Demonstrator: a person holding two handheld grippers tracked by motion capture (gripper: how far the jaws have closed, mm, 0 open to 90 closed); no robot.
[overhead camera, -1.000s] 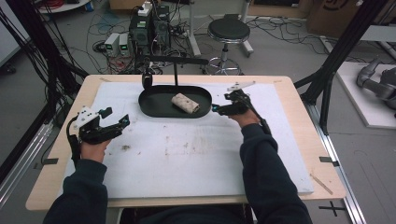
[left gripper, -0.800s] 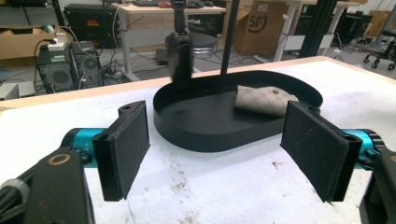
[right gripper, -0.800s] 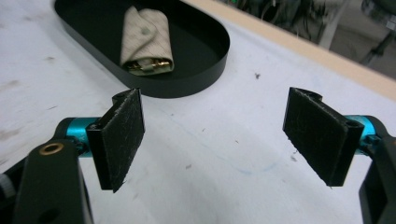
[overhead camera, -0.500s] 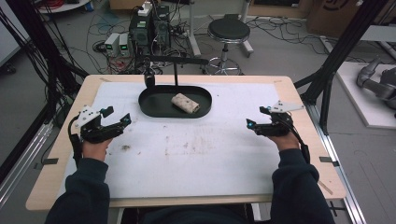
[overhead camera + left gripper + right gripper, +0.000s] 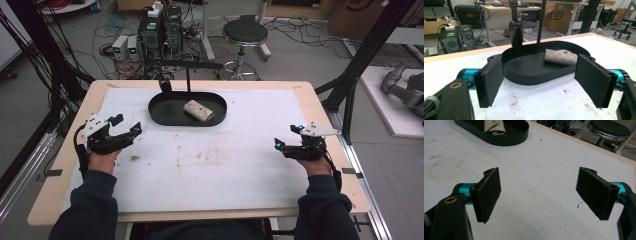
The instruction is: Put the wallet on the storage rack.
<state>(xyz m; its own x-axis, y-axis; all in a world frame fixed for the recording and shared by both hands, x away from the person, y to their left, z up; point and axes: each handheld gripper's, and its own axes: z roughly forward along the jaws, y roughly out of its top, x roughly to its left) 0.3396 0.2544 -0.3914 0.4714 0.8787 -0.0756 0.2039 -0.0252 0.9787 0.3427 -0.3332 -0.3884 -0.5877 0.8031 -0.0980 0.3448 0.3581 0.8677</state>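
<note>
While both sets of jaws stand wide apart and empty: wrapped roll (image 5: 198, 110) lying inside black oval tray (image 5: 165, 117) at upper centre, long axis slanting down-right, nearer left gripper (image 5: 131, 134) than right gripper (image 5: 281, 145) at right edge.

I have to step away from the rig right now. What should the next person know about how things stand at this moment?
Left tongs: open, empty, resting at the left side of the white mat, pointed toward the tray.
Right tongs: open, empty, at the mat's right side, well clear of the tray.
Black oval tray: at the far middle of the mat, with the rolled wrap lying inside it.
Done: the wrap appears placed in the tray; nothing is held.
Left: probably nothing with the wrap; check whether another item follows. A black stand rises behind the tray, so mind it when reaching in.
</note>
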